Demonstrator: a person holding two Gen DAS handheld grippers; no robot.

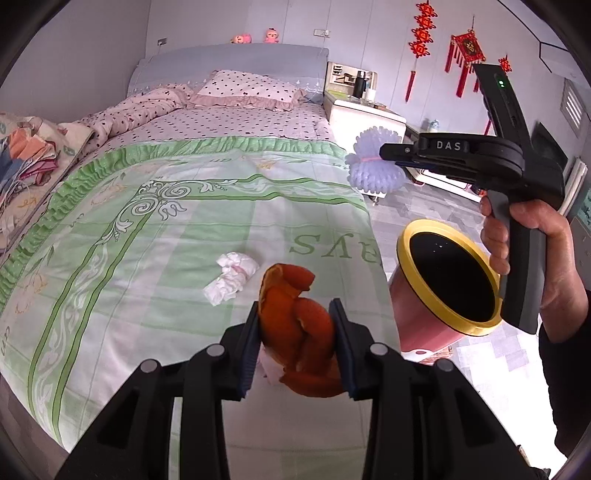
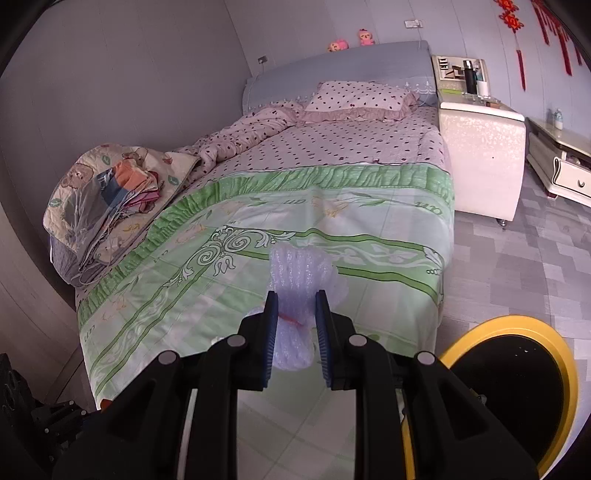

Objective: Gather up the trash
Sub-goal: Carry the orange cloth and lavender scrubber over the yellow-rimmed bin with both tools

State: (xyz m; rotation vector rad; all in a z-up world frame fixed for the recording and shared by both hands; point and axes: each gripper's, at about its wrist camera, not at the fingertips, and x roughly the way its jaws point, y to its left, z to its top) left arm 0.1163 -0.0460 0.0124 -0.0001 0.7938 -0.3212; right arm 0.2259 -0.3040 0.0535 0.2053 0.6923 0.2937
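A: Orange peel (image 1: 299, 332) pinched between the pads of the left gripper (image 1: 295, 347), jaws partly closed on it, raised clear of the green bedspread (image 1: 147, 229). Something pale tucked under the peel too, hard to name.

B: And over on the right gripper (image 2: 295, 332), clamped tight on a bundle of white foam netting (image 2: 299, 280), cinched at the waist by a red band. Seen from the left wrist as well, hanging off the bed's edge over the floor.

A: Crumpled white tissue (image 1: 232, 277) lying loose on the bedspread, just beyond the peel, touched by neither gripper.

B: Pink bin with a yellow rim (image 1: 447, 280) standing on the floor just beside the bed, mouth dark, below the netting. Same yellow rim at the lower right of the right wrist view.

A: Hand (image 1: 524, 243) wrapped round the right gripper's grey handle, dark sleeve below it.

B: Farther back: polka-dot pillow (image 1: 247, 90) against the grey headboard, rumpled dotted quilt beside it, white bedside cabinet (image 2: 480, 147) to the right, red knot ornaments (image 1: 423, 33) on the wall.
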